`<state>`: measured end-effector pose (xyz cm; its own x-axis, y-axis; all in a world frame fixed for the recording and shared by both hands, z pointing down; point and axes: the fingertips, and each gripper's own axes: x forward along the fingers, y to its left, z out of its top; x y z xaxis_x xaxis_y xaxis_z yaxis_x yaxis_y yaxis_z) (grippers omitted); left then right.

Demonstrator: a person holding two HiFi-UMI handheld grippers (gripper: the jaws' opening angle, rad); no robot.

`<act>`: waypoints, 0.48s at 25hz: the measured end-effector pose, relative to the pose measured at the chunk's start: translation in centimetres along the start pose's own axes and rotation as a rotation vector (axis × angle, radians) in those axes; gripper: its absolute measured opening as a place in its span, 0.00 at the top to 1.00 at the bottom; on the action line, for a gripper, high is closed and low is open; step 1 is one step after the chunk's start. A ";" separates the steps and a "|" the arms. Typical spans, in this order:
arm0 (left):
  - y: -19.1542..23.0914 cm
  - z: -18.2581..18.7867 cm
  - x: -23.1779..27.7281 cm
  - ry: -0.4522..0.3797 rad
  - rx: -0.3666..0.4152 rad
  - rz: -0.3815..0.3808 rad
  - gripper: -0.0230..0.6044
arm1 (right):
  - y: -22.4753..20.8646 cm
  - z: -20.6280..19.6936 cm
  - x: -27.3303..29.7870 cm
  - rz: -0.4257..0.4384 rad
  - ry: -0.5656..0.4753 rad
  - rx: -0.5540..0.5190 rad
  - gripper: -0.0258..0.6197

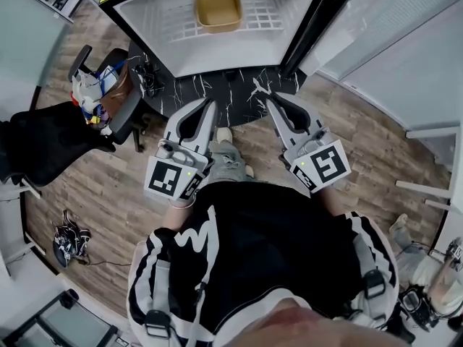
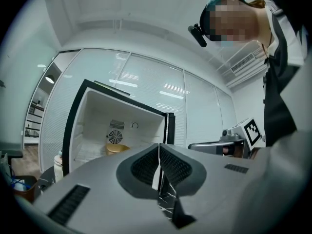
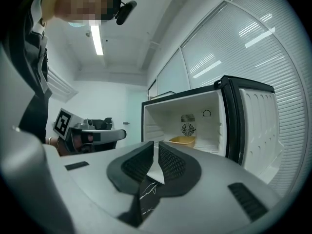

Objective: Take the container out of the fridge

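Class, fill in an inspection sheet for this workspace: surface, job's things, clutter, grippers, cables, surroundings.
Surface: black marbled tabletop, beneath both gripper tips.
Job's things: fridge open; yellow container on its wire shelf.
Clutter: bags heaped on a chair.
Grippers: left gripper and right gripper shut, empty, outside the fridge.
Cables: black tangle left of the fridge.
Surroundings: wood floor; white slatted walls.

1. Wood-plank floor across the room.
2. Black white-veined slab, top centre, on the floor.
3. Black office chair at left, seat piled with clutter.
4. Dark bundle with a cable on the floor, lower left.
5. Slatted blinds on the wall; ceiling light strip lit.
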<state>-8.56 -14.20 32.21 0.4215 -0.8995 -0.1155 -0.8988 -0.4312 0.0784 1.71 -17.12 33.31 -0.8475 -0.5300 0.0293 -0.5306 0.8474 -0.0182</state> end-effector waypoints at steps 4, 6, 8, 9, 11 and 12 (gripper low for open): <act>1.4 -0.3 1.9 0.013 0.005 -0.007 0.94 | -1.2 0.1 1.8 0.005 0.015 -0.012 0.89; 2.2 -0.5 2.7 0.024 0.006 -0.012 0.94 | -1.6 0.2 2.8 0.007 0.022 -0.015 0.85; 3.0 -0.7 3.6 0.038 0.002 -0.019 0.94 | -2.2 0.2 3.9 0.007 0.027 -0.018 0.82; 3.5 -0.9 4.0 0.047 -0.002 -0.024 0.94 | -2.6 0.2 4.4 0.006 0.028 -0.019 0.80; 4.4 -1.4 4.9 0.066 -0.012 -0.026 0.90 | -3.3 0.2 5.5 0.005 0.032 -0.020 0.78; 4.9 -1.7 5.2 0.074 -0.014 -0.024 0.84 | -3.6 0.1 6.0 0.005 0.035 -0.018 0.77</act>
<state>-10.56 -21.16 33.67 0.4507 -0.8916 -0.0442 -0.8870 -0.4529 0.0906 -1.49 -23.39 33.49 -0.8488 -0.5248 0.0637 -0.5259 0.8505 -0.0005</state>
